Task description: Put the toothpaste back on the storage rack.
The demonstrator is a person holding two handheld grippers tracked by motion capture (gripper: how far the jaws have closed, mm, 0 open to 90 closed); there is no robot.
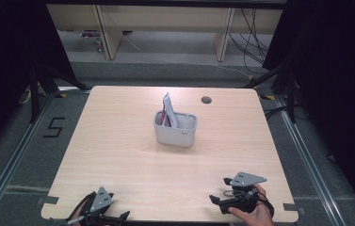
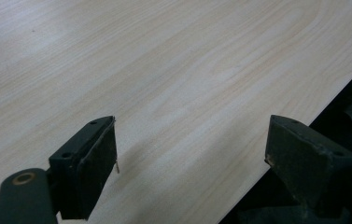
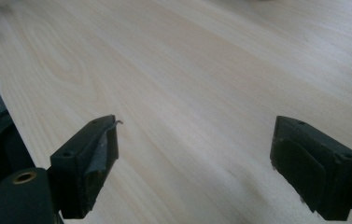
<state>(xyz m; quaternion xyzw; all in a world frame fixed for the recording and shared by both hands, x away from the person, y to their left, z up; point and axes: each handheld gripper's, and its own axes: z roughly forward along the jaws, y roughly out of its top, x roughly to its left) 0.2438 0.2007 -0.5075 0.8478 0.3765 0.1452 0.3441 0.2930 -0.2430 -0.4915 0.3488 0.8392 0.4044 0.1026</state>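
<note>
At the worktop's (image 1: 118, 141) near edge both tools, left (image 1: 100, 217) and right (image 1: 222, 193), rest with jaws apart, holding nothing. Mid-worktop, well apart from them, stands the bin (image 1: 175, 128) with a packet (image 1: 168, 110) upright inside. A careless reach could likely tip the light bin or crush the packet.

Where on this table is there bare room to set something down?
Bare wood runs between the grey holder and the near edge, where the left claw and right claw wait open. Both side strips beside the holder are free too. Only the middle, around the holder and its packet, is occupied.
</note>
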